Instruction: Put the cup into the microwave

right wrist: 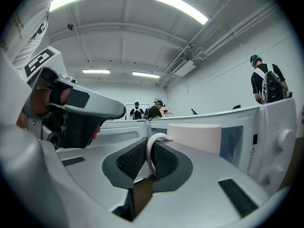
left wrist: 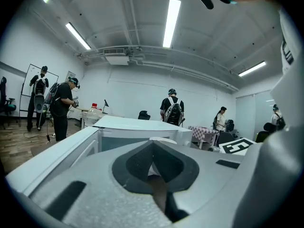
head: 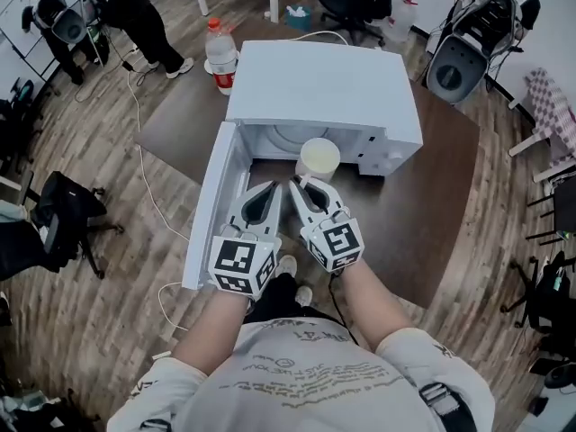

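Observation:
A cream cup [head: 318, 158] hangs at the mouth of the white microwave [head: 324, 88], whose door [head: 209, 207] swings open to the left. My right gripper [head: 298, 186] is shut on the cup's thin white handle [right wrist: 151, 152], and the cup's body [right wrist: 195, 136] rises just past the jaws. The microwave's control panel [right wrist: 278, 139] shows at the right of the right gripper view. Beside it, my left gripper [head: 273, 188] is shut with nothing in it. In the left gripper view, the left gripper [left wrist: 153, 164] points at the microwave [left wrist: 135, 127].
The microwave stands on a dark brown table [head: 423, 205]. A clear bottle with a red label [head: 220, 57] stands at the table's far left corner. Office chairs [head: 67, 219] and a white cable [head: 148, 187] lie on the wooden floor; people stand in the background.

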The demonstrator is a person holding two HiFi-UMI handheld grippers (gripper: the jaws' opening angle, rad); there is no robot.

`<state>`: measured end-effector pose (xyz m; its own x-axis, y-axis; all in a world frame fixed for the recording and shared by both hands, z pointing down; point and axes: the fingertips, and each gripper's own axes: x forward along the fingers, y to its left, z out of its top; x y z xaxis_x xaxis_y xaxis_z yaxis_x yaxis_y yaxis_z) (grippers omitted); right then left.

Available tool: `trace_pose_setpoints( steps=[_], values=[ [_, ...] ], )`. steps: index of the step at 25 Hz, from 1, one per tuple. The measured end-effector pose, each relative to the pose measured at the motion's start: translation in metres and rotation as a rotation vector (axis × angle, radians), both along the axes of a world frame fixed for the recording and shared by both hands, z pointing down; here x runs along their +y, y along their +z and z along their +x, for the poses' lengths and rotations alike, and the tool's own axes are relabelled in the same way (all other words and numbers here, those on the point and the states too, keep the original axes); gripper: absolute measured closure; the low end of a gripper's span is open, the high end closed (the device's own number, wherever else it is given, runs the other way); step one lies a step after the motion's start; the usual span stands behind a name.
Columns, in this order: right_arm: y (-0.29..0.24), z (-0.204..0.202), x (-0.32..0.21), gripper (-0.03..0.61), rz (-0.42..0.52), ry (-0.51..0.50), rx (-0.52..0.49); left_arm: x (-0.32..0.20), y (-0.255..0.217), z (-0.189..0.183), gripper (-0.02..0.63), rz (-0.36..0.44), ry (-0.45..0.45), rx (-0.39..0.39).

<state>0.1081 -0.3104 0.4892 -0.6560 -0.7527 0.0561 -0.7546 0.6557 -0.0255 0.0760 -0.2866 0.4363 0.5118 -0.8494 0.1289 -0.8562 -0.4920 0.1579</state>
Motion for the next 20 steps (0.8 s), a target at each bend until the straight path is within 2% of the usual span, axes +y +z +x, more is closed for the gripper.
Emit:
trace_pose_setpoints(
  steps=[6,12,16,20],
  values=[
    [0.034,-0.003,-0.041,0.546,-0.018,0.000,0.050,-0.021,0.021,0.000,0.600,-0.005,-0.004,-0.010],
    [0.055,-0.001,-0.083,0.546,-0.037,-0.001,0.045,-0.044,0.046,-0.007,0.600,-0.050,-0.068,-0.060],
    [0.070,0.000,-0.116,0.546,-0.076,0.027,0.024,-0.058,0.052,-0.013,0.600,-0.069,-0.095,-0.045],
    [0.085,-0.004,-0.139,0.546,-0.099,0.038,0.041,-0.060,0.056,-0.018,0.600,-0.081,-0.104,-0.061]
  ],
)
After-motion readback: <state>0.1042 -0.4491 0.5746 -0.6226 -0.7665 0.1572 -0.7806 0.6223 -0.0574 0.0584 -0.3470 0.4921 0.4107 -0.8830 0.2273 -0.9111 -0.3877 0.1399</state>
